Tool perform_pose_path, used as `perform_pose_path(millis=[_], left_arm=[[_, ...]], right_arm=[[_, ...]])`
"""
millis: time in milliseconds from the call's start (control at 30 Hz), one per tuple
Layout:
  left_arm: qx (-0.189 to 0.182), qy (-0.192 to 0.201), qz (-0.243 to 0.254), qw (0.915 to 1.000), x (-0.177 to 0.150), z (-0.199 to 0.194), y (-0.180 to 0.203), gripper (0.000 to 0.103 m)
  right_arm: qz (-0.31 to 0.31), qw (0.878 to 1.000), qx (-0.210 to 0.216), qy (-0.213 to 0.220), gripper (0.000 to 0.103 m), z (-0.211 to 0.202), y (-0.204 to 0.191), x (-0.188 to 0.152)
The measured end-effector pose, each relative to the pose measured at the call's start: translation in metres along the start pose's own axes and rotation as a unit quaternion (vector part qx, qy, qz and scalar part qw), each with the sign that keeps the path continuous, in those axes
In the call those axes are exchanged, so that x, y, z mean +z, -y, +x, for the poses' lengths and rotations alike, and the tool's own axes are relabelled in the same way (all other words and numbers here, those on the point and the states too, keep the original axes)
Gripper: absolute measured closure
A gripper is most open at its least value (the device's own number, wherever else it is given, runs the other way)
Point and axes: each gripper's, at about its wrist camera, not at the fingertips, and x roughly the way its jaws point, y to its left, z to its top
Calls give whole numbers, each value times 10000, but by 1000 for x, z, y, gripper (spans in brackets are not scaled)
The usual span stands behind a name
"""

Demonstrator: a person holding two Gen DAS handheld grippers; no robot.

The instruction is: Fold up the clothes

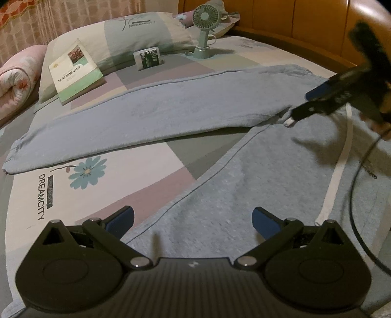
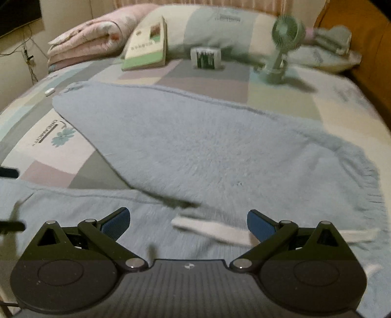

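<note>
Light blue sweatpants (image 1: 171, 105) lie spread on the bed, one leg running to the far left, the other leg (image 1: 232, 190) coming toward me. A white drawstring (image 1: 342, 161) trails over the near leg. My left gripper (image 1: 193, 220) hovers open over the near leg's edge, nothing between its fingers. My right gripper (image 1: 303, 105) shows at the right of the left wrist view, above the crotch and waist area. In the right wrist view the right gripper (image 2: 188, 222) is open above the pants (image 2: 195, 151), with the drawstring (image 2: 215, 232) lying between and under its blue pads.
A patterned bedsheet (image 1: 110, 176) covers the bed. At the head lie a pillow (image 1: 146, 31), a book (image 1: 75, 73), a small green-white packet (image 1: 147, 57) and a green desk fan (image 1: 204, 31). A rolled pink quilt (image 1: 17, 75) sits at the left, a wooden headboard (image 1: 293, 19) at the right.
</note>
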Motion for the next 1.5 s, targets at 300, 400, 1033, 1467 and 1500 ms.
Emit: perform_pose_path(millis=[300, 400, 1033, 1467, 1500], left_arm=[[-168, -36, -181, 9997, 6, 10, -7, 1], [-256, 8, -171, 9995, 10, 15, -3, 1], [-464, -9, 271, 9986, 18, 21, 24, 1], [-1131, 486, 1517, 9807, 74, 36, 72, 1], [-1172, 500, 1618, 9786, 77, 39, 78, 1]], right_arm=[[112, 9983, 193, -536, 0, -2, 3, -31], [-17, 9976, 205, -668, 0, -21, -2, -46], [1341, 9909, 118, -27, 0, -48, 43, -69], [1598, 9870, 175, 14, 0, -69, 42, -112], [1589, 9872, 145, 26, 0, -70, 42, -115]])
